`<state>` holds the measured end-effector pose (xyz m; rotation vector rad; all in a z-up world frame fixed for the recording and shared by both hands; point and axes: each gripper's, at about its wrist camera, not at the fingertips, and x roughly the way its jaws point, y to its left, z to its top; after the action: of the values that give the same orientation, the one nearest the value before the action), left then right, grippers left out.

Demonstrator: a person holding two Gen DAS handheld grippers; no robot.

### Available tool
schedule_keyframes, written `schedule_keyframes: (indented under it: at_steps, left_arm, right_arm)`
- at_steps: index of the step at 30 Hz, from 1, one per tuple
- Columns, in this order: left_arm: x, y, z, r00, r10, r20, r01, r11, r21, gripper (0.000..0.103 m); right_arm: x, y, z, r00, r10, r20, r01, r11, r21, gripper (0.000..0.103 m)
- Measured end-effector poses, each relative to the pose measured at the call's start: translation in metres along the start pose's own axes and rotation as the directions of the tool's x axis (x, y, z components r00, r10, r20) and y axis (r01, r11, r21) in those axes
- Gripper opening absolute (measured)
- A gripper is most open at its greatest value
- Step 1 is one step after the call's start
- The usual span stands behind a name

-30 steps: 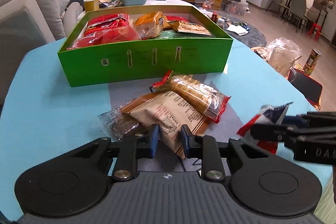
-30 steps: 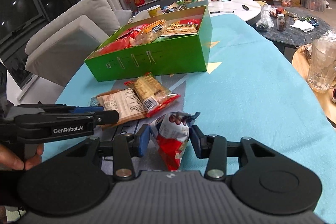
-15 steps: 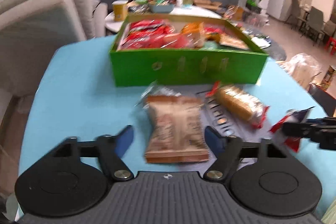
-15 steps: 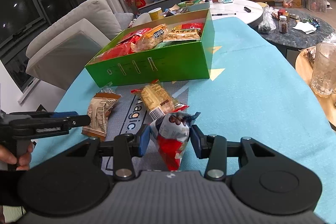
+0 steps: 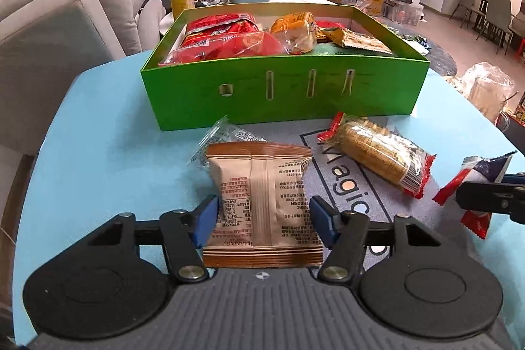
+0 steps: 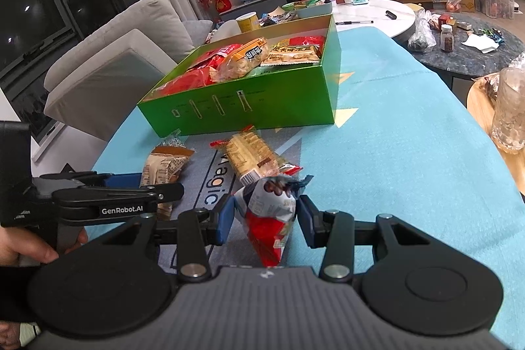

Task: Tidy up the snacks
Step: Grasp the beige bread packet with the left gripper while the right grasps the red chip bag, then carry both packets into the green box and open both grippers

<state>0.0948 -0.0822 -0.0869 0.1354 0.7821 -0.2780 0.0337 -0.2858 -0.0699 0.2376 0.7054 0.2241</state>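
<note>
A green box (image 5: 285, 94) holding several snack packs stands at the far side of the table; it also shows in the right wrist view (image 6: 249, 100). My left gripper (image 5: 261, 218) is open, its pads on either side of a brown-and-beige snack pack (image 5: 261, 202) lying on the table. A clear wrapper (image 5: 226, 136) lies behind that pack. A red-ended cracker pack (image 5: 380, 153) lies to the right. My right gripper (image 6: 265, 218) is shut on a red-and-white snack bag (image 6: 270, 215), held just above the table.
The table has a light blue cloth (image 6: 393, 169) with a grey printed patch. A grey sofa (image 5: 49, 31) stands at the left. A glass mug (image 6: 510, 110) sits on a wooden side table at the right. A cluttered round table (image 6: 370, 12) stands behind the box.
My left gripper has opened wide and shifted left; the brown pack now lies between its pads, turned lengthwise. My right gripper holds the red-and-white bag as before.
</note>
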Motion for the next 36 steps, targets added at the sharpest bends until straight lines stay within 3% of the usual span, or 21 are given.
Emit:
schedule_keyframes:
  at_steps: [6, 11, 19, 29, 36]
  left_arm:
    - [-0.012, 0.0, 0.003, 0.999, -0.005, 0.037, 0.005, 1.0, 0.003, 0.054]
    - [-0.04, -0.003, 0.011, 0.993, -0.028, 0.113, 0.026, 0.999, 0.018, 0.054]
    - [-0.056, -0.016, 0.049, 0.977, -0.063, 0.203, 0.051, 0.997, 0.063, 0.054]
    - [-0.02, -0.03, 0.118, 0.972, -0.085, 0.217, 0.066, 0.993, 0.096, 0.054]
    - [0.031, -0.028, 0.168, 0.979, -0.078, 0.187, 0.06, 0.993, 0.1, 0.054]
  right_arm:
    - [0.001, 0.001, 0.005, 1.0, 0.01, 0.007, -0.01, 1.0, -0.001, 0.067]
    - [-0.002, 0.007, 0.017, 0.999, 0.022, 0.034, -0.021, 1.0, -0.021, 0.067]
    - [-0.005, 0.012, 0.051, 0.993, 0.031, 0.114, -0.027, 0.999, -0.033, 0.067]
    - [0.012, 0.006, 0.109, 0.985, 0.031, 0.171, -0.03, 1.0, -0.008, 0.067]
    - [0.046, -0.015, 0.146, 0.986, 0.014, 0.166, -0.026, 0.997, 0.07, 0.067]
